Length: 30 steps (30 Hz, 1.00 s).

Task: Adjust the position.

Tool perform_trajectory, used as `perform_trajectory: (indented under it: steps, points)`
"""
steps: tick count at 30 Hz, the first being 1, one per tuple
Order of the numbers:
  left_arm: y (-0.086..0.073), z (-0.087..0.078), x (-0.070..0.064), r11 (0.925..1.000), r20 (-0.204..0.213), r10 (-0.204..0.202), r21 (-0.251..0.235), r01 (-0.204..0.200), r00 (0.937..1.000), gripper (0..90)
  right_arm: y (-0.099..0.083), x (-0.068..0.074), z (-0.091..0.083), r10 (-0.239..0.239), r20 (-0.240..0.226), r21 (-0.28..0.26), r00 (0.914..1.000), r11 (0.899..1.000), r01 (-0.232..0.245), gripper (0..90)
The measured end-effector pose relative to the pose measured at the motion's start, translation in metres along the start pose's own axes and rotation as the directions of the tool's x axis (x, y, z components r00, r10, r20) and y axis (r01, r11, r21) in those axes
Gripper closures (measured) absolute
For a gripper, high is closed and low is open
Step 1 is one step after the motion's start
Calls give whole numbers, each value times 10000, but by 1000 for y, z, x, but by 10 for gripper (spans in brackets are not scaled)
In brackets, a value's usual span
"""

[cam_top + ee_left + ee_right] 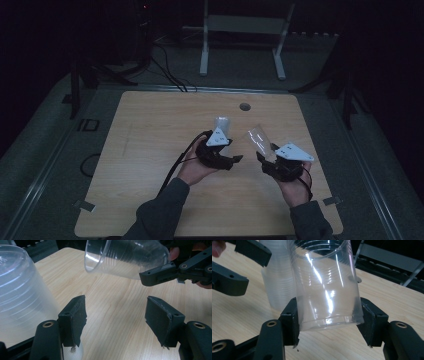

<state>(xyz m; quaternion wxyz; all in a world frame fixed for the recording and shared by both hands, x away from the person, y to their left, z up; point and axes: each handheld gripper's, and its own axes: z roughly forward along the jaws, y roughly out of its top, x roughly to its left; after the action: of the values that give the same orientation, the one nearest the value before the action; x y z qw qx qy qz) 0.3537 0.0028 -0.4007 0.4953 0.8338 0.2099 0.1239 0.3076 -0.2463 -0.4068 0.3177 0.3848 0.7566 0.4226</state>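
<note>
At the near edge of a wooden table (150, 165), a person's forearms in dark sleeves come in from below, each hand carrying a black two-jaw gripper. The right gripper (329, 317) has its jaws clenched on the base end of a clear plastic cup (325, 285), one pad on either side of the ribbed wall just above the bottom rim. In the high view that cup (258, 138) is tilted, its open mouth pointing up and toward the left gripper (235, 159), with the right gripper (265, 159) below it, clear of the tabletop.

The left gripper (116, 318) stands with its jaws released and wide apart, bare wood between the pads. Just beside its left jaw stands a stack of translucent plastic cups (22, 295), upside down on the table; whether jaw and stack touch cannot be told. In the high view the stack (222, 122) rises just behind the grey three-cornered plate.

Farther off, a round cable hole (244, 106) sits near the table's far edge, and a white metal frame (245, 35) stands on the dim floor beyond.
</note>
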Motion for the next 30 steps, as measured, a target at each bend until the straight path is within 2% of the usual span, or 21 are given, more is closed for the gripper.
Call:
perform_trajectory:
  steps: [20, 27, 28, 30]
  points:
    - [5, -1, 1, 9946, 370, -600, -828, 629, 9975, 332, 4, 0, -9, 140, 198, -1150, 9997, 9933, -117, 418]
    - [8, -2, 2, 9900, 564, -845, -1080, 902, 9948, 327, 4, 1, -12, 196, 276, -1562, 9994, 9876, -151, 419]
    - [9, -2, 3, 9865, 710, -1001, -1231, 1083, 9924, 327, 4, 1, -12, 196, 276, -1562, 9994, 9876, -151, 419]
    - [10, -3, 4, 9838, 824, -1092, -1334, 1196, 9906, 309, 4, 1, -13, 199, 298, -1672, 9994, 9858, -146, 419]
